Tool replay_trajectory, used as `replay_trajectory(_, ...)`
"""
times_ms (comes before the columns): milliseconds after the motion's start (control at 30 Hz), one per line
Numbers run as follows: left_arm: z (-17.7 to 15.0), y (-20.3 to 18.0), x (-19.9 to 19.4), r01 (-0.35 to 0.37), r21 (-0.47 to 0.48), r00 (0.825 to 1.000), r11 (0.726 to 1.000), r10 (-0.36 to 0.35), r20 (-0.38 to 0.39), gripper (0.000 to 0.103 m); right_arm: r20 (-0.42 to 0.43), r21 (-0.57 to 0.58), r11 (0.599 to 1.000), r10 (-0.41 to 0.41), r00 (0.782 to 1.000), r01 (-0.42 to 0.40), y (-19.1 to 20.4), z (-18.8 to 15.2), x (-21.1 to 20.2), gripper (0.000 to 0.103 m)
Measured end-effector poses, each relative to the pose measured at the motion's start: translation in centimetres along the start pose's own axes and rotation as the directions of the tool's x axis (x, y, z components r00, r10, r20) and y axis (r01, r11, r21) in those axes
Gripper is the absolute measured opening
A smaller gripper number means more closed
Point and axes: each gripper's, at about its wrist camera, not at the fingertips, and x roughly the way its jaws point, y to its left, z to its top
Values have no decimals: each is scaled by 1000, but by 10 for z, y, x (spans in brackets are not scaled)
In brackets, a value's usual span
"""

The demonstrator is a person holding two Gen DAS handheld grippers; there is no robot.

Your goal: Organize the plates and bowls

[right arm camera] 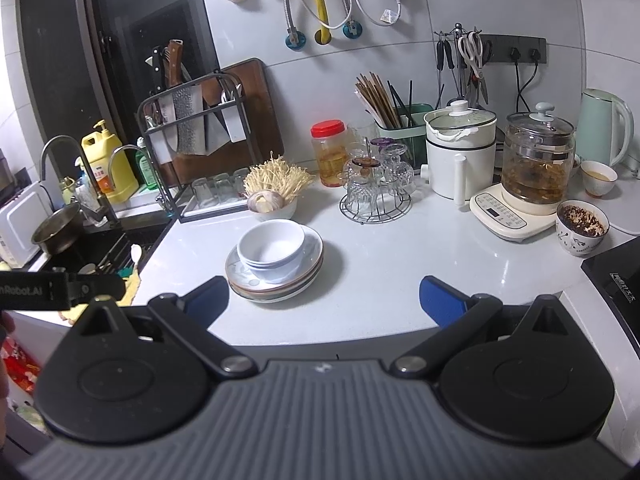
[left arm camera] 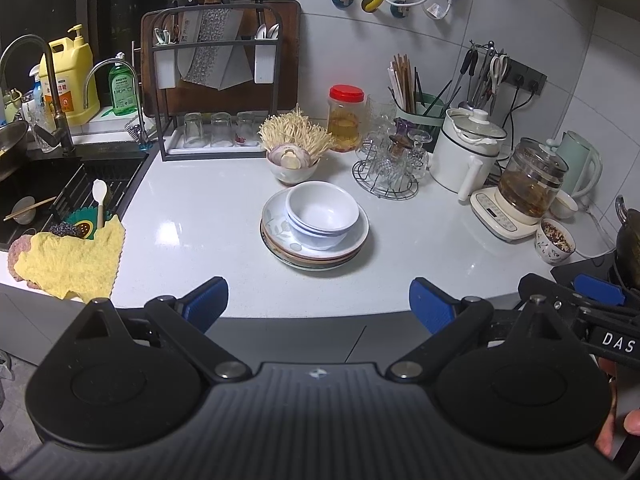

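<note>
Two nested bowls (left arm camera: 322,213) top stacked plates (left arm camera: 276,236).

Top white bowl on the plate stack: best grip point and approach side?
Pinch the near rim of the top white bowl from above, one finger inside, one outside. It sits upright and empty, nested in other bowls on the plate stack, so its wall is mostly hidden. The open right gripper looks better aligned.
</note>
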Motion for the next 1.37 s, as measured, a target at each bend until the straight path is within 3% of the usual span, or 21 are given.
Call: replay_trajectory(1367,3,6,3,7,3,1000,1000,-7,-7,99,-17,-1,1000,3,1000,-3,3,-4,8,103)
